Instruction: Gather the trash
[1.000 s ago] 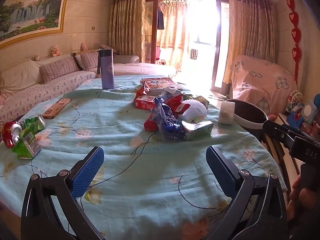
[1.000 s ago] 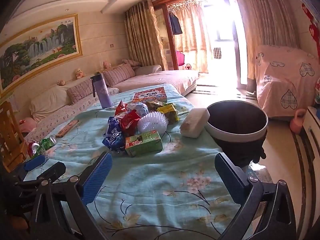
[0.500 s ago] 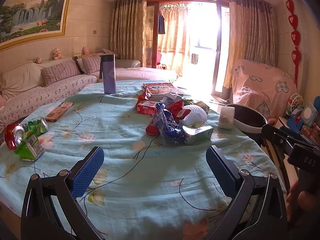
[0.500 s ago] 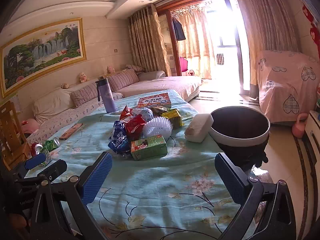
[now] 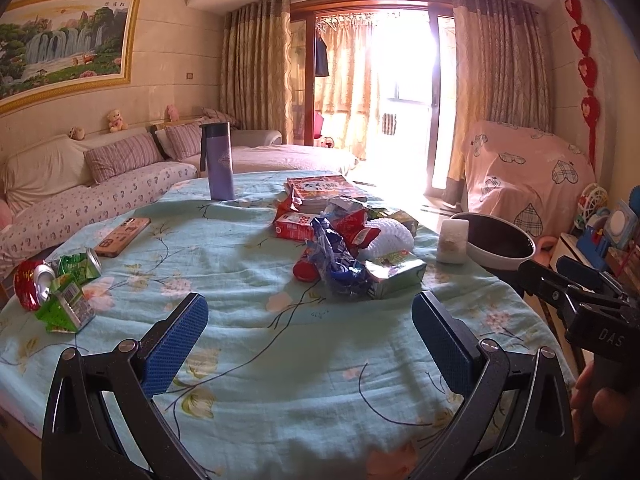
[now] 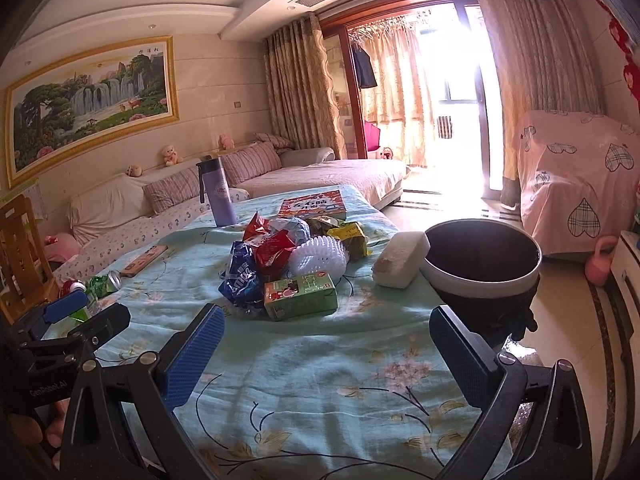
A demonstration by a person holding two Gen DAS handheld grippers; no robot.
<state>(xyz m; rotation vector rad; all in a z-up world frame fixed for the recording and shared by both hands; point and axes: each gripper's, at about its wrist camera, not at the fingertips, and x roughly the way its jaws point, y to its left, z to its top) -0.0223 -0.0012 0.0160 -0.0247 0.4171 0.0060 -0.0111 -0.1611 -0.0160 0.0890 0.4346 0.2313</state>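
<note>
Centrally, the trash pile [image 6: 296, 268] is lying on the table [image 6: 320, 380], a heap of wrappers with a green carton [image 6: 300, 300] at its near edge, a blue wrapper [image 6: 240, 280] to that carton's left and a white ribbed piece [image 6: 318, 258] behind it. In the left wrist view a red carton [image 5: 294, 226] is sitting at the far side of the pile. More trash is lying well apart at the table's left edge: crushed cans [image 5: 56, 276] and a green pack [image 5: 64, 308]. A bin [image 6: 482, 268] is standing just beside the table's right edge, with a white block [image 6: 400, 260] on the cloth next to it. Behind the pile, a book [image 6: 312, 204] and a purple bottle [image 6: 218, 192] are standing near the far edge, and a phone [image 5: 122, 236] is lying to the left. The left gripper [image 5: 308, 344] and the right gripper [image 6: 326, 354] are both hovering over the near cloth, fingers spread wide and gripping nothing.
</note>
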